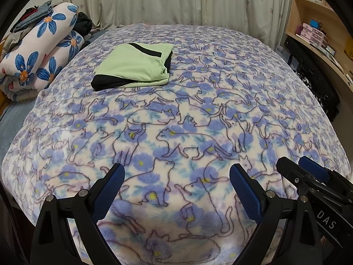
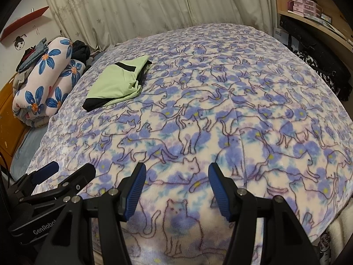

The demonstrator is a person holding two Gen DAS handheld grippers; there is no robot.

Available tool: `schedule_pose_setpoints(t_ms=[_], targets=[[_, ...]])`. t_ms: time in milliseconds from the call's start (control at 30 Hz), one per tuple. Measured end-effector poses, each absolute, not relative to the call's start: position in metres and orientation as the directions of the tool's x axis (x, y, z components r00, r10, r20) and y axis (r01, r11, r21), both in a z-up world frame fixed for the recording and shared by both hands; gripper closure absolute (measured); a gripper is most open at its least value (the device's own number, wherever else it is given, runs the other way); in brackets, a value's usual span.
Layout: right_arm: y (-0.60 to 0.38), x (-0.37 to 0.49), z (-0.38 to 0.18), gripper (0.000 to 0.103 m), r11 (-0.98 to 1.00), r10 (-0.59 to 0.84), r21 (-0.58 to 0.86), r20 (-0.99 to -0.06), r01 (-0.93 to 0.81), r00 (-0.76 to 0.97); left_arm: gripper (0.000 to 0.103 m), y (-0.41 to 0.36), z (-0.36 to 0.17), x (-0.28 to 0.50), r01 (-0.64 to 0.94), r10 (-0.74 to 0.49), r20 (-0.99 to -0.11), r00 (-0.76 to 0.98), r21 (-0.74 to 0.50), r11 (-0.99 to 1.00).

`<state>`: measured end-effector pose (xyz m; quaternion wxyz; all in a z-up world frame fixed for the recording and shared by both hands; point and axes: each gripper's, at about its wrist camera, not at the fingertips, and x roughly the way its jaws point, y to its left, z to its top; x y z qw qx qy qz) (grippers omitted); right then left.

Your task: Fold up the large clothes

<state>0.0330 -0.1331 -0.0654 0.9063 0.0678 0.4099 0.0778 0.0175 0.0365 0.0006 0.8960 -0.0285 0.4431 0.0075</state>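
A light green garment with black trim point(image 1: 134, 65) lies folded into a flat rectangle on the far left part of the bed; it also shows in the right wrist view point(image 2: 117, 84). My left gripper point(image 1: 177, 174) is open and empty, hovering over the near edge of the cat-print blanket point(image 1: 198, 114), well short of the garment. My right gripper point(image 2: 177, 172) is open and empty beside it, also over the near edge of the blanket point(image 2: 220, 110). Each gripper shows at the edge of the other's view: the right gripper point(image 1: 300, 165) and the left gripper point(image 2: 70, 167).
A rolled flower-print quilt point(image 1: 42, 50) with loose clothes on top lies along the bed's left side. Curtains point(image 1: 165, 0) hang behind the bed. Wooden shelves with boxes point(image 1: 315, 31) and dark items stand at the right.
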Motion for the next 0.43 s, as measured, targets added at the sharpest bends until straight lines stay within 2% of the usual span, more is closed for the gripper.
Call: schedule_pose_setpoints(t_ms=[433], targets=[[-0.1369,0.0241,-0.0690,0.044,0.980,0.193,0.183,-0.743,-0.083,0.641,0.008,0.0424,-0.0065,0.0220,-0.032,-0.009,-0.809,0.588,-0.034,0.999]])
